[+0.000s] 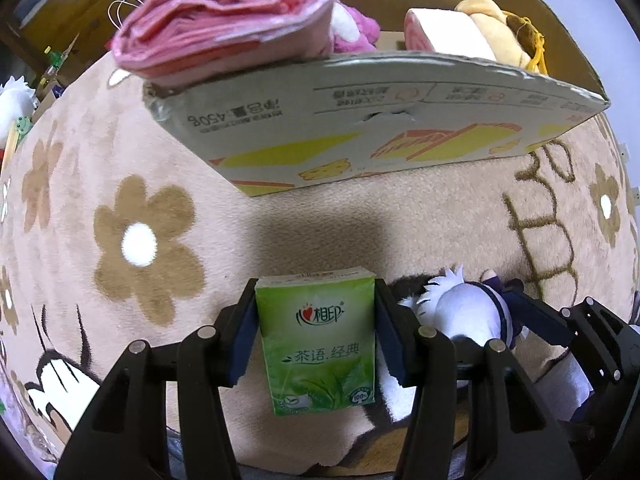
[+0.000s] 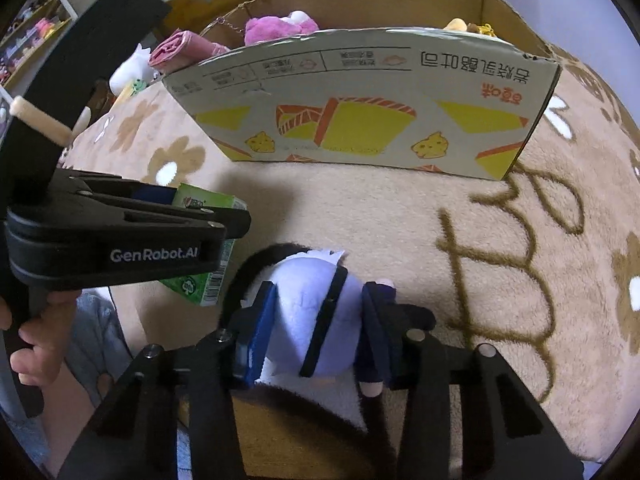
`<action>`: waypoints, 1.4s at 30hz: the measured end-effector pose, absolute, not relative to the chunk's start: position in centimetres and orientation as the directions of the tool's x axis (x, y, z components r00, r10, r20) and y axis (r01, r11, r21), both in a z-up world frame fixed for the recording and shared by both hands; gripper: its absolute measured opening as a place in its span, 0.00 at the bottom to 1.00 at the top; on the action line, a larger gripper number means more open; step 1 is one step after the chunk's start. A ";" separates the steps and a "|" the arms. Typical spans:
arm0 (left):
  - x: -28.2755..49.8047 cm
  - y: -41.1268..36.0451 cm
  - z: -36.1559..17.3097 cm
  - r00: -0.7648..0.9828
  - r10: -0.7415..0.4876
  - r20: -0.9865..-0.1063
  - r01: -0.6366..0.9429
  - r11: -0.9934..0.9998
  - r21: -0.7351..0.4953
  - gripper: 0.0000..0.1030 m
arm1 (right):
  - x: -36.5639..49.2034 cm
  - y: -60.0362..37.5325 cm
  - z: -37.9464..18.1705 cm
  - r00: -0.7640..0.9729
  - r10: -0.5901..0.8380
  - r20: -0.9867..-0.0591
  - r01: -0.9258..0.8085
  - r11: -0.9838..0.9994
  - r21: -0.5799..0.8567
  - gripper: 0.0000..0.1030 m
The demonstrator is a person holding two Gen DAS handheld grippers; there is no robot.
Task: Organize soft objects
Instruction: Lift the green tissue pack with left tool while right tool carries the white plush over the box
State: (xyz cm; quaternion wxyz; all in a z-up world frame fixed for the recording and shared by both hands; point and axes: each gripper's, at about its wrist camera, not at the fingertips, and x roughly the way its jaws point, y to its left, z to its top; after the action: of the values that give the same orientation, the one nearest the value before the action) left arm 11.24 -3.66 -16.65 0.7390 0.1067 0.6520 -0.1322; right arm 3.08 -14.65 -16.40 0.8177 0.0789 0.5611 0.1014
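A cardboard box point(image 2: 360, 112) stands on the flower-patterned blanket point(image 2: 360, 208) at the far side, holding plush toys point(image 2: 280, 26) and a rolled bag point(image 1: 224, 16), while nearer, the tissue pack point(image 1: 318, 340) sits left of the plush doll point(image 2: 316, 320).
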 end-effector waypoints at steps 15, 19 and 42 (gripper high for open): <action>9.7 -3.4 -11.5 0.252 -0.099 -0.963 0.295 0.955 -0.021 0.51 | 2.4 -16.9 -13.3 0.480 0.207 -0.852 -0.002 0.972 0.235 0.40; 9.5 -2.8 -10.0 0.311 -0.100 -0.945 0.288 0.958 -0.007 0.51 | 2.1 -17.3 -12.0 0.521 0.217 -0.825 0.006 0.966 0.257 0.40; 7.8 0.0 -1.9 0.659 -0.163 -0.734 0.224 0.974 -0.015 0.51 | 0.0 -19.0 -3.2 0.784 0.177 -0.595 -0.006 0.961 0.277 0.40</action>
State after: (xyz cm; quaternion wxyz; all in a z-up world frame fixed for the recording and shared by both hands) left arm 7.81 0.01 -1.85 0.9100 0.0383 0.3989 -0.1063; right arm -0.04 -19.04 -3.16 0.9353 0.1313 0.3249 0.0490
